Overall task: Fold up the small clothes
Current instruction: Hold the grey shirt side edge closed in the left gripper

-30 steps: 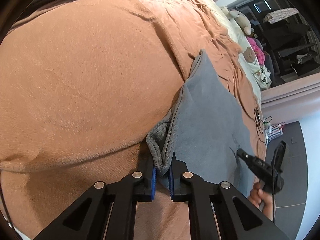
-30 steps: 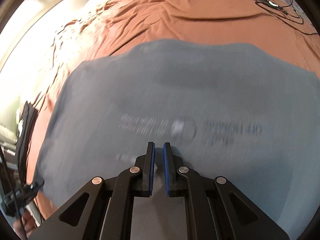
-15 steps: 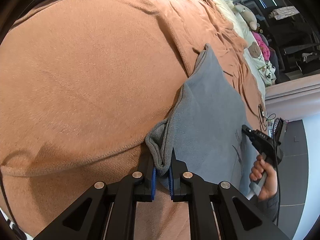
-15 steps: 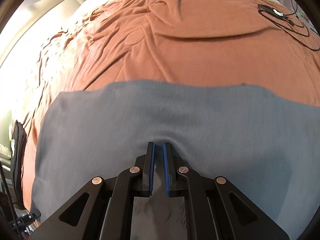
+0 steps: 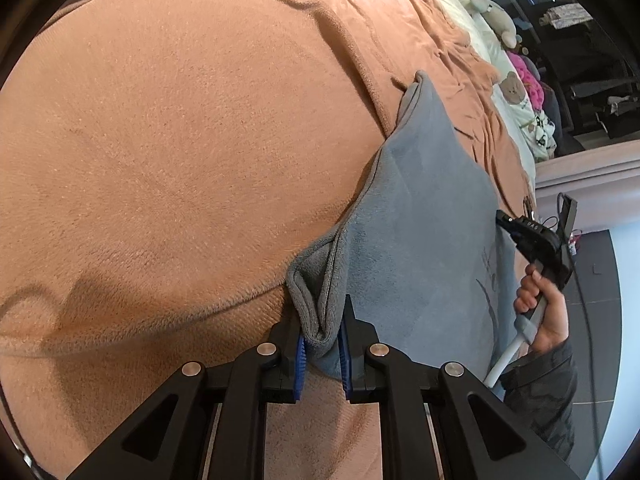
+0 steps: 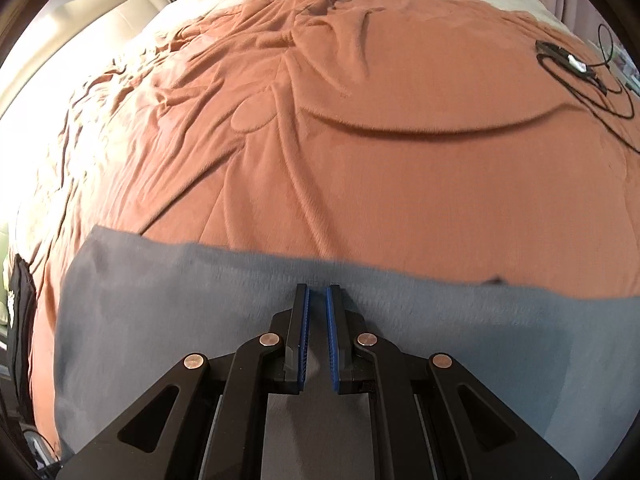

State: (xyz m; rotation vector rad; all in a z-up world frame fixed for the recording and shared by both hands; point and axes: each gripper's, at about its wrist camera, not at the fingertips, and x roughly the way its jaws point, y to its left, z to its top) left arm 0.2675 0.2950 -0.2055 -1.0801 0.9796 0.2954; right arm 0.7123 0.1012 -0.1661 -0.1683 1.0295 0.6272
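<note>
Fold under way: the right gripper (image 6: 317, 322), jaws closed on the grey fleece cloth (image 6: 168, 320), has drawn its edge from mid-frame to the lower third of the right-wrist view. The left gripper (image 5: 322, 340), jaws opening, pinches the bunched corner, lower centre. Beneath both lies the plush, rumpled orange blanket (image 5: 180, 140).

black two-finger grippers, blue pads, one dark sleeve

each gripper, left gripper (image 5: 322, 332) and right gripper (image 6: 317, 312), has matte black angular linkage arms with triangular cut-outs, round silver pivot screws and ribbed blue pads inside the fingers; the right hand (image 5: 540, 312) wears a dark sleeve (image 5: 540, 396), around a pale grey-and-white handle
</note>
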